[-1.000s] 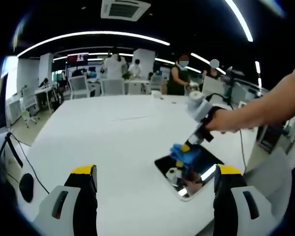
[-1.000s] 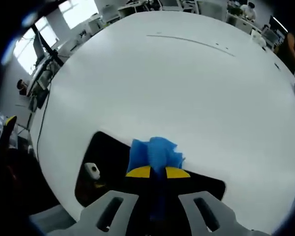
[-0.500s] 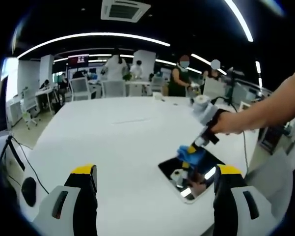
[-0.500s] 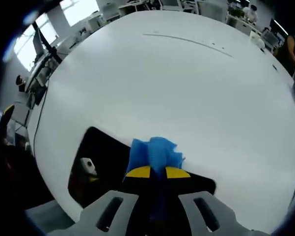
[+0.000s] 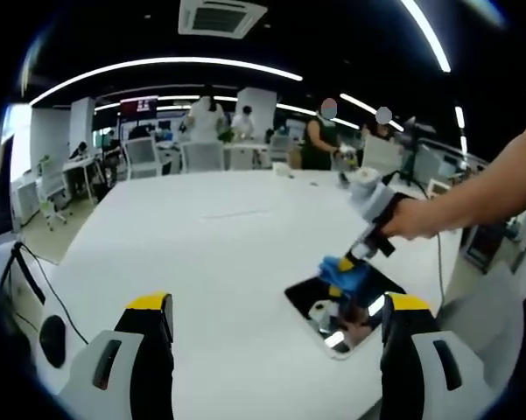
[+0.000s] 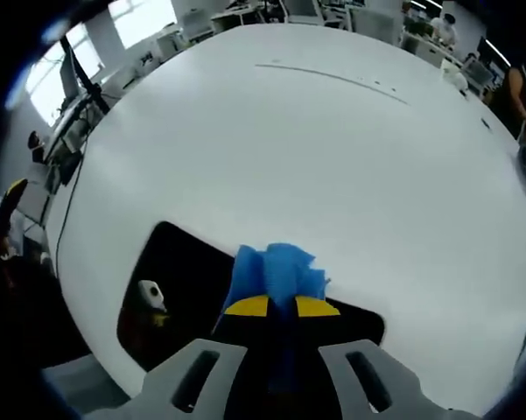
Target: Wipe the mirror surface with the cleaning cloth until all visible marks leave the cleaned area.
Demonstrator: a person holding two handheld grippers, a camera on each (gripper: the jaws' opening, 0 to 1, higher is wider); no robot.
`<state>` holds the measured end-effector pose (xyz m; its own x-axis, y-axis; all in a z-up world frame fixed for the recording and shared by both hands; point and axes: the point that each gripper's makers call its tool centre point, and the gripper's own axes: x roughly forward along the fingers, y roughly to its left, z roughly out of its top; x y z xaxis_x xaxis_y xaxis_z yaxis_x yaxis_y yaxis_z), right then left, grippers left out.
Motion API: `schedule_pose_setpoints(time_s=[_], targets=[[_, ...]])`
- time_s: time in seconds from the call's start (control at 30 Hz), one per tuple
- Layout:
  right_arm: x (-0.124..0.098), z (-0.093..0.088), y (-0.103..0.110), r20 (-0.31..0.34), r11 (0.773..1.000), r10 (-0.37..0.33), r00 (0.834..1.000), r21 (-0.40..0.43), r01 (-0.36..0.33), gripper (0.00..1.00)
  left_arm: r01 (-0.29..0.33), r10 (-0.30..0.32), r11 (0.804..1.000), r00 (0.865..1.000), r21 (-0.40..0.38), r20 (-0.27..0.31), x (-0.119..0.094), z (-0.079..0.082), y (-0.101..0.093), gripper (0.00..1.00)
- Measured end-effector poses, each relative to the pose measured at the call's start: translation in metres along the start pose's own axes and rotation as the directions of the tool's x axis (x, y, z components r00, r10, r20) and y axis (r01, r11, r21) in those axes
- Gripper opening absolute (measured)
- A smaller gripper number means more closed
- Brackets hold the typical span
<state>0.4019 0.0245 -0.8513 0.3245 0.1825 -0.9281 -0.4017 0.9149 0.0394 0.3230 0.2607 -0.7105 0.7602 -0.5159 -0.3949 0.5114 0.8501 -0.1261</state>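
Pressing blue cloth (image 6: 276,273) onto mirror (image 6: 179,289), right gripper (image 6: 281,306) has jaws clamped on it. Mirror lies flat on white table (image 6: 289,149), near edge. Left gripper (image 5: 276,313) jaws wide apart, holding nothing, above table.

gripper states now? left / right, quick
Left gripper: open, holding nothing, jaws wide apart above the white table.
Right gripper: shut on the blue cleaning cloth, pressed at the mirror.

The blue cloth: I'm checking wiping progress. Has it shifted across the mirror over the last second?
Yes. In the left gripper view the blue cloth has slid from the mirror's left part toward its far right edge.
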Motion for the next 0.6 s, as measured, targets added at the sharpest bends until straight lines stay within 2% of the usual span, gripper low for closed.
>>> schedule_pose_setpoints(time_s=[0.27, 0.6], targets=[[0.0, -0.007, 0.002, -0.004, 1.0, 0.003, 1.0, 0.016, -0.003, 0.03, 0.005, -0.005, 1.0, 1.0, 0.007, 0.002, 0.001, 0.002, -0.004, 1.0], [-0.004, -0.024, 0.009, 0.006, 1.0, 0.001, 1.0, 0.026, -0.001, 0.03, 0.012, -0.012, 1.0, 1.0, 0.016, 0.007, -0.001, 0.005, -0.011, 1.0]])
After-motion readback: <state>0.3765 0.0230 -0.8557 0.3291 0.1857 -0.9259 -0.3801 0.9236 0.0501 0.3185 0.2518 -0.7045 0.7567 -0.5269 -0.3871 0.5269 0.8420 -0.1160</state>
